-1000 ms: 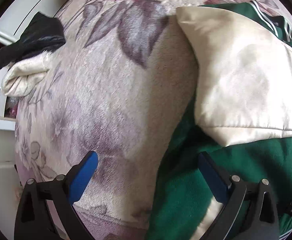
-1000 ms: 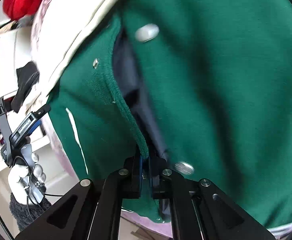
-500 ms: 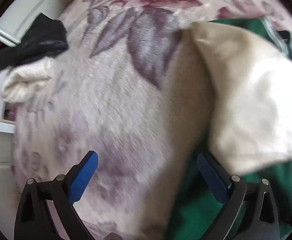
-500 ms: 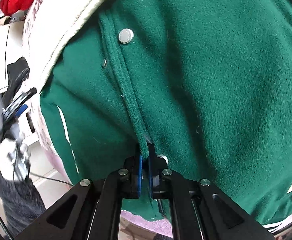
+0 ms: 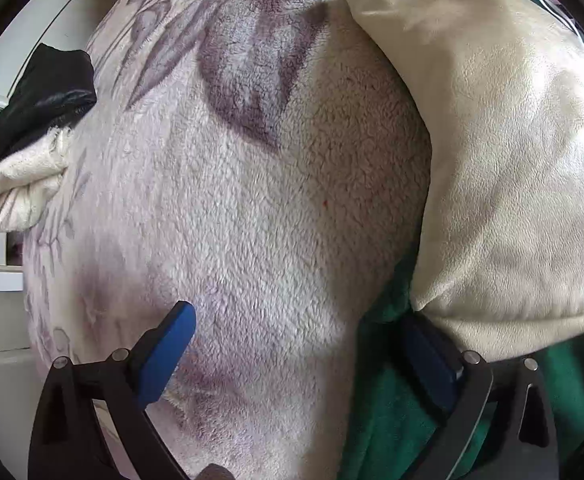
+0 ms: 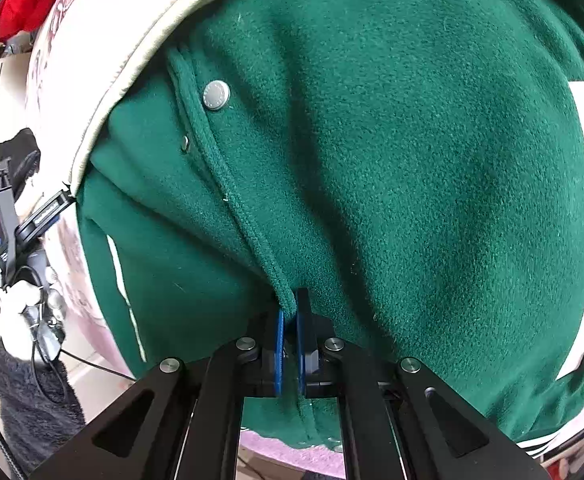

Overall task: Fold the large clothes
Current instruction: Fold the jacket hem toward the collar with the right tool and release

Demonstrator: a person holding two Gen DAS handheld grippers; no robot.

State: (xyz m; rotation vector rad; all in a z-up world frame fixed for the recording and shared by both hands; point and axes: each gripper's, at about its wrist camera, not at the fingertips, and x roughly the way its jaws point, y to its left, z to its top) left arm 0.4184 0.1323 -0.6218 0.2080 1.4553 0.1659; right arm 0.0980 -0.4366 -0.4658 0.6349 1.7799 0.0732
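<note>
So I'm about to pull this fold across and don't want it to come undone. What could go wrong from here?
1. The right gripper pinches only the thin front edge of the green jacket; a hard pull might slip it free.
2. The left gripper is open, mostly over the blanket, and could grab blanket along with the jacket.
3. The cream sleeve lies loose on top and may slide.

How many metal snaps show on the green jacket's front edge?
2: a large snap beside the placket, a small stud just below-left. Folds or the hand-held gripper may hide others.
</note>
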